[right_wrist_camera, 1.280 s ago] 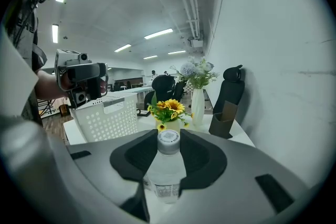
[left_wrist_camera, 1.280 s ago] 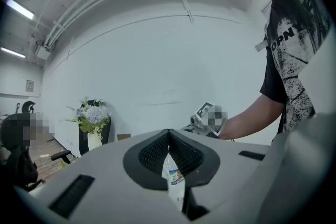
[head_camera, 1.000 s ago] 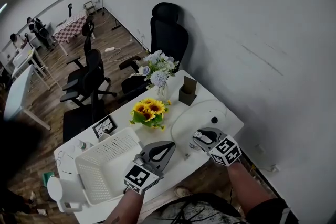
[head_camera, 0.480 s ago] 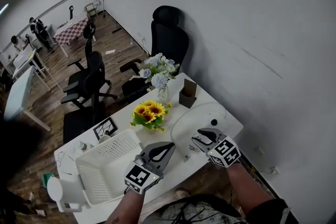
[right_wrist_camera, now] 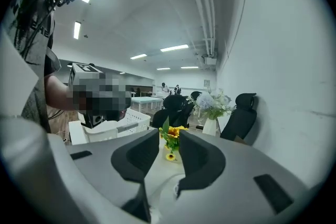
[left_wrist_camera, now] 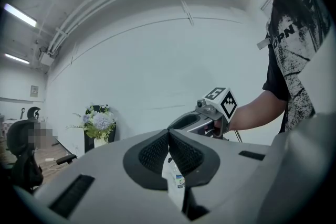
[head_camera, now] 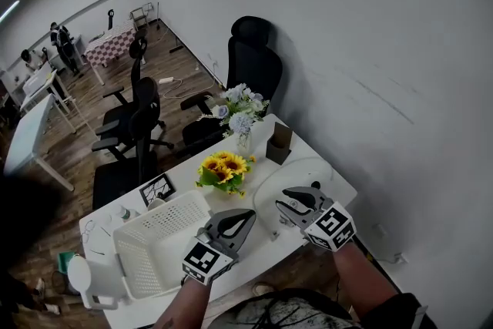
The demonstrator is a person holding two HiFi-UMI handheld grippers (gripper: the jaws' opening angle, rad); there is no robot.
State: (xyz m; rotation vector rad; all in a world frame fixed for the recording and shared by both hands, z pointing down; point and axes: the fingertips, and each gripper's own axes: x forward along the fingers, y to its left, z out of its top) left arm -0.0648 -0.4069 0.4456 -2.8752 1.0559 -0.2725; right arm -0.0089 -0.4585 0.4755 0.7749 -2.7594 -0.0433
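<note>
my left tongs (left_wrist_camera: 168,136) are closed, the two pads touching at the tip with nothing pressed between them. through the slit under them i see the small clear bottle (left_wrist_camera: 176,178) with its label, close below me on the white table (head_camera: 327,177); i cannot tell if it stands or lies. my right tongs (right_wrist_camera: 169,140) are at a middle width and hold nothing, and they look toward the sunflowers (head_camera: 223,168). the white basket (head_camera: 158,239) is just beside my left tongs. i judge that the bottle is free now, so this is a step between two grips. a new grasp would ask the left tongs to open first, or the right tongs to come down around the bottle's body, slowly, because a closed tip can only push it.
</note>
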